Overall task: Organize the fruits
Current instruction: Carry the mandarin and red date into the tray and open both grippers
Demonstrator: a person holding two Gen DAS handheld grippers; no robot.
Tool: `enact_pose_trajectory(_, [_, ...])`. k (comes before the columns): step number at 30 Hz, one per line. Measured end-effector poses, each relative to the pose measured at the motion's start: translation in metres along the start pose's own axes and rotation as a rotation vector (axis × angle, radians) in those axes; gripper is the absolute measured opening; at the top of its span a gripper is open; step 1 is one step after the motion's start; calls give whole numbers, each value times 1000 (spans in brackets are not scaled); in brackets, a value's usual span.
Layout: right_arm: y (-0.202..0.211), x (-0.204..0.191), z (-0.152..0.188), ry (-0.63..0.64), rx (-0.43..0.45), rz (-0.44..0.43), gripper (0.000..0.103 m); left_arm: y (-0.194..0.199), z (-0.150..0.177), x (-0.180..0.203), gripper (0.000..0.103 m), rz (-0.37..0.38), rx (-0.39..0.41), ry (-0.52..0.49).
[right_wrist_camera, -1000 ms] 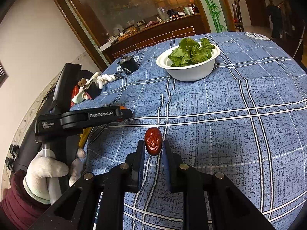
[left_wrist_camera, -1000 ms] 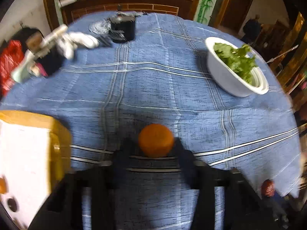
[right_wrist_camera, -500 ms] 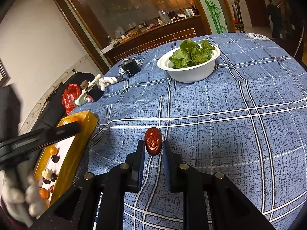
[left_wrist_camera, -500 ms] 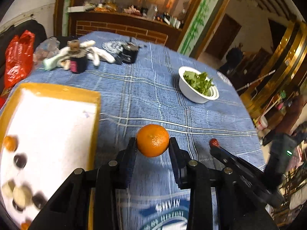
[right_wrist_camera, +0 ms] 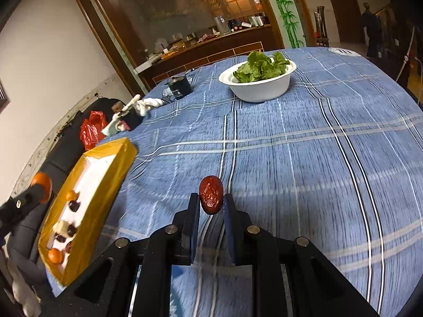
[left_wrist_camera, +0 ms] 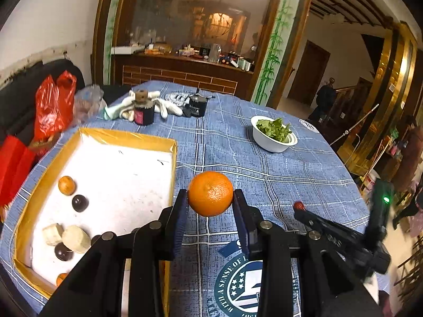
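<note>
Your left gripper [left_wrist_camera: 210, 198] is clenched on an orange [left_wrist_camera: 210, 193], its two pads pressed against the fruit's left and right sides, and the fruit hangs clear above the blue checked tablecloth [left_wrist_camera: 277, 169]. Just to the left of it lies the yellow-rimmed tray [left_wrist_camera: 169, 174] with a white floor; the orange sits just outside the tray's right wall. On the tray's near left part you have a small cluster of pieces: a small orange fruit [left_wrist_camera: 66, 185], a dark round piece [left_wrist_camera: 79, 203], two pale chunks [left_wrist_camera: 75, 238] lying together, another dark round piece [left_wrist_camera: 63, 251], and one more orange piece [left_wrist_camera: 61, 278] at the near edge. Your right gripper [right_wrist_camera: 210, 206] is clenched on a wrinkled red date [right_wrist_camera: 211, 194], gripped on both sides and held upright above the cloth, well to the right of the tray. From the left camera that gripper shows at the right, its date a small red spot at the tip. Farther off on the right stands a white bowl [right_wrist_camera: 260, 88] of leafy greens [right_wrist_camera: 260, 66]. At the far left of the table sit a dark jar [left_wrist_camera: 144, 113] with white gloves [left_wrist_camera: 164, 105] behind it and a small black container [left_wrist_camera: 197, 106]. A red plastic bag [left_wrist_camera: 54, 105] lies off the table's left edge.
</note>
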State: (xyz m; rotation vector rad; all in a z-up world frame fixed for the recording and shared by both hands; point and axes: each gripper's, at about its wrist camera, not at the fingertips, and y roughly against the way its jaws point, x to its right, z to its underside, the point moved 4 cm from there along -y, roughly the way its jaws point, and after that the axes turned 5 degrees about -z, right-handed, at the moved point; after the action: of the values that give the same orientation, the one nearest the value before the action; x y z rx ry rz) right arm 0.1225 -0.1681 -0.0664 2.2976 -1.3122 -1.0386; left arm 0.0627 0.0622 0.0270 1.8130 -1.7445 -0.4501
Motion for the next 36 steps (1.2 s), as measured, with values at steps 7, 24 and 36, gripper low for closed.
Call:
enact_pose_trajectory(7, [27,-12,20,-11,15,-18,20,-3,15,2,33,39,-48,36])
enact_pose_trajectory(24, [59,-30,48,-38,42,-23,20,56,29,34,33,220,10,1])
enact_pose_trajectory(36, [43,-101,42,118,-7,-62,20,50,20,-82,33,47,28,187])
